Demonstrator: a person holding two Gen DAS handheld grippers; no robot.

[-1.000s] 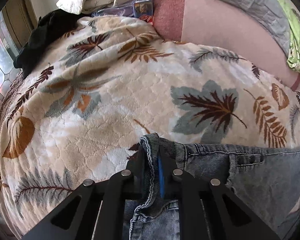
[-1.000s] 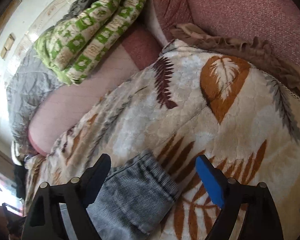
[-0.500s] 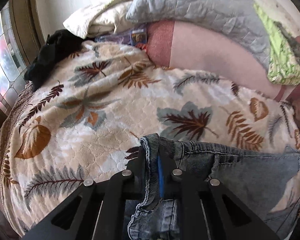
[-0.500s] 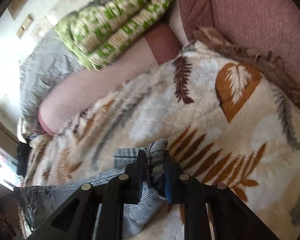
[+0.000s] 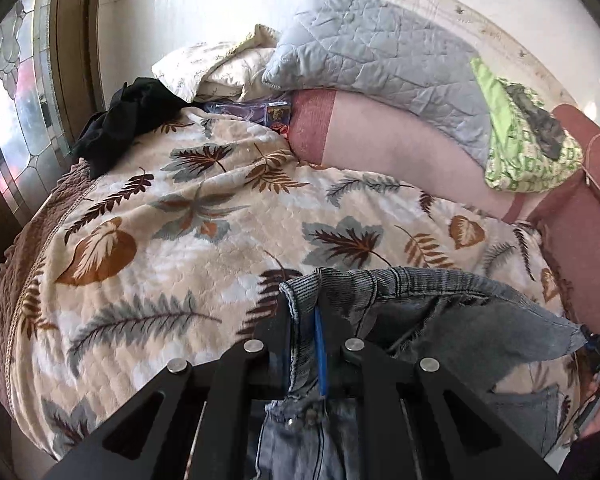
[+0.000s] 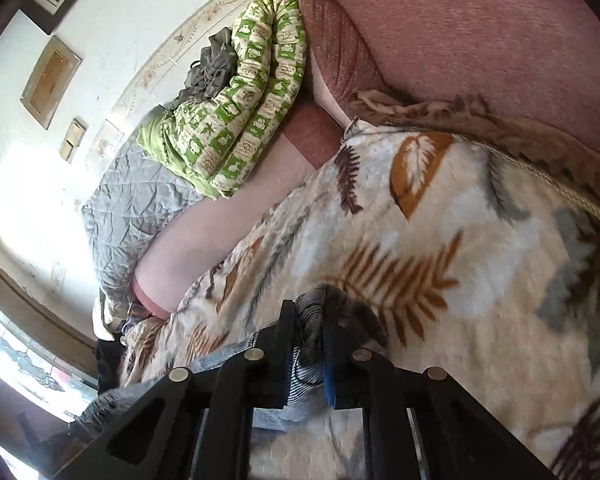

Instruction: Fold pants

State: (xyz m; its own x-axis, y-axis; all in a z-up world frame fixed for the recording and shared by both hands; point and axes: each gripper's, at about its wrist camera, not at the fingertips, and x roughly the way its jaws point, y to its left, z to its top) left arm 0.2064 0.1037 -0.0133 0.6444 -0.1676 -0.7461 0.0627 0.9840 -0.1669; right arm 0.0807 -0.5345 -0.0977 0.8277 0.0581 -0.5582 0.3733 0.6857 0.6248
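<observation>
The blue denim pants (image 5: pixel 460 320) hang lifted above a leaf-patterned blanket (image 5: pixel 180 240). My left gripper (image 5: pixel 304 300) is shut on the waistband edge near a rivet and button, and the cloth drapes down between its arms. In the right wrist view my right gripper (image 6: pixel 308 312) has its jaws closing, the pads pressing on a bunched ribbed fold of the pants (image 6: pixel 320 296). The denim stretches from one gripper to the other and sags in the middle. The rest of the pants is hidden below both grippers.
A grey quilted pillow (image 5: pixel 380 52) and a green patterned quilt (image 6: pixel 252 120) lie along the back. A black garment (image 5: pixel 132 120) sits at the blanket's far left corner by a stained-glass window (image 5: pixel 16 120). The pink sofa back (image 6: pixel 480 40) rises on the right.
The right gripper went from wide open around the pants' fold to closed on it. Both grippers rose and pulled back, lifting the denim off the blanket.
</observation>
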